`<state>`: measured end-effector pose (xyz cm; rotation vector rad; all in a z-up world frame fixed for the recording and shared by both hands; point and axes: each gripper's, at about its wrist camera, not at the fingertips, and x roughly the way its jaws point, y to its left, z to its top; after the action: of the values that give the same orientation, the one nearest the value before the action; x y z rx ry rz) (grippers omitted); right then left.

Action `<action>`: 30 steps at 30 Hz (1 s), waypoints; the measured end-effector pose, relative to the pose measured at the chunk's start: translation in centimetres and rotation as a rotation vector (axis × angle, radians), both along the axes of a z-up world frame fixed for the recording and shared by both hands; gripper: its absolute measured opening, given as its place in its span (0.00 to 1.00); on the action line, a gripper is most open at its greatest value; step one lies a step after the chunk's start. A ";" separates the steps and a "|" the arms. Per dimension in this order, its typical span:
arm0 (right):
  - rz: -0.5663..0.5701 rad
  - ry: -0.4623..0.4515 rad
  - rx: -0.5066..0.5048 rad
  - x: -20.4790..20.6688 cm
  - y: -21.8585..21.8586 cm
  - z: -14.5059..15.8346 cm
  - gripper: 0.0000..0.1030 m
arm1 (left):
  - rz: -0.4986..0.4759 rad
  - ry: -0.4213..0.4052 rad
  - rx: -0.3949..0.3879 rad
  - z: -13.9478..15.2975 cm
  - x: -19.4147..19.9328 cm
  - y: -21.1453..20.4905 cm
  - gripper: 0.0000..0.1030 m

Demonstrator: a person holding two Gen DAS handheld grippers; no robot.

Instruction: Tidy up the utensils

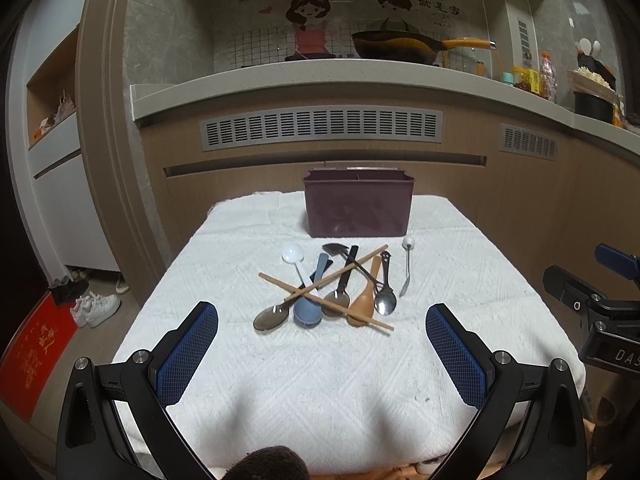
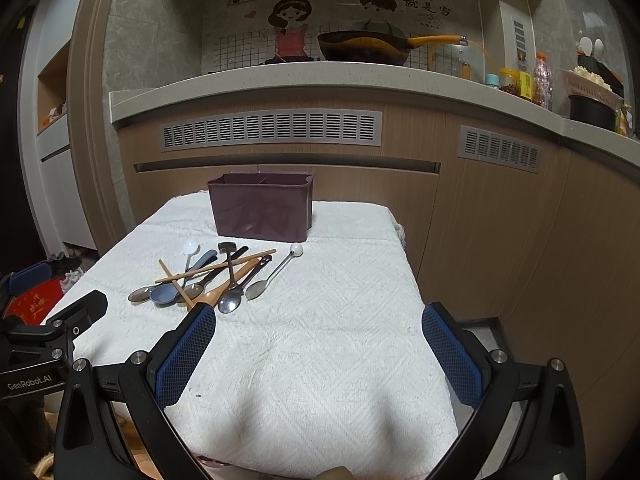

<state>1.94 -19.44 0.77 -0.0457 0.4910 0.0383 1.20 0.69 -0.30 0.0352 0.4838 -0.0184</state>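
Note:
A pile of utensils lies on the white towel (image 1: 320, 380): two crossed wooden chopsticks (image 1: 324, 298), a white spoon (image 1: 294, 258), a blue spoon (image 1: 308, 310), a wooden spoon (image 1: 362, 306), a steel spoon (image 1: 385, 300), and a small spoon with a white ball end (image 1: 407, 264). A divided maroon holder (image 1: 358, 204) stands behind them, seemingly empty. My left gripper (image 1: 322, 320) is open, just short of the pile. My right gripper (image 2: 318, 320) is open, to the right of the pile (image 2: 208, 280) and in front of the holder (image 2: 262, 208).
The towel covers a small table in front of brown kitchen cabinets (image 1: 520, 208). A counter (image 1: 320, 76) above carries a wok (image 1: 396, 46) and jars. Shoes (image 1: 96, 308) and a red mat (image 1: 36, 352) lie on the floor at left.

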 end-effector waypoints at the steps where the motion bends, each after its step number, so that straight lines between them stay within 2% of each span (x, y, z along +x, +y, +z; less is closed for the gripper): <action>1: 0.003 -0.004 -0.004 0.3 0.1 0.2 1.00 | 0.003 -0.007 0.002 0.1 0.3 0.1 1.00; 5: 0.010 -0.019 -0.013 1.9 0.1 1.1 1.00 | 0.008 -0.017 0.016 0.7 2.0 0.6 1.00; 8: 0.020 -0.020 -0.018 3.8 0.2 1.8 1.00 | -0.004 0.020 0.005 0.8 4.0 1.1 1.00; 12: 0.048 -0.001 -0.043 7.2 0.9 2.0 0.99 | -0.002 0.067 0.033 0.3 7.3 1.5 1.00; 16: 0.071 0.072 -0.065 11.8 1.9 0.6 0.97 | -0.037 0.127 0.034 -0.5 10.8 1.8 1.00; 18: 0.078 0.137 -0.054 14.4 2.0 -0.6 0.94 | -0.014 0.126 0.062 -0.9 12.3 2.2 1.00; 24: 0.098 0.325 -0.010 21.9 2.8 -4.7 0.72 | 0.023 0.148 0.065 -1.8 16.1 4.4 1.00; 26: 0.116 0.377 -0.011 24.0 3.6 -6.0 0.57 | 0.039 0.166 0.055 -2.2 17.1 5.2 1.00; 30: 0.110 0.444 -0.010 27.1 5.1 -8.4 0.48 | 0.027 0.194 0.020 -2.8 18.4 6.5 1.00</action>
<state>29.06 -14.37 -7.61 -0.0743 0.9327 0.1557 19.62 7.17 -3.06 0.0468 0.6781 0.0101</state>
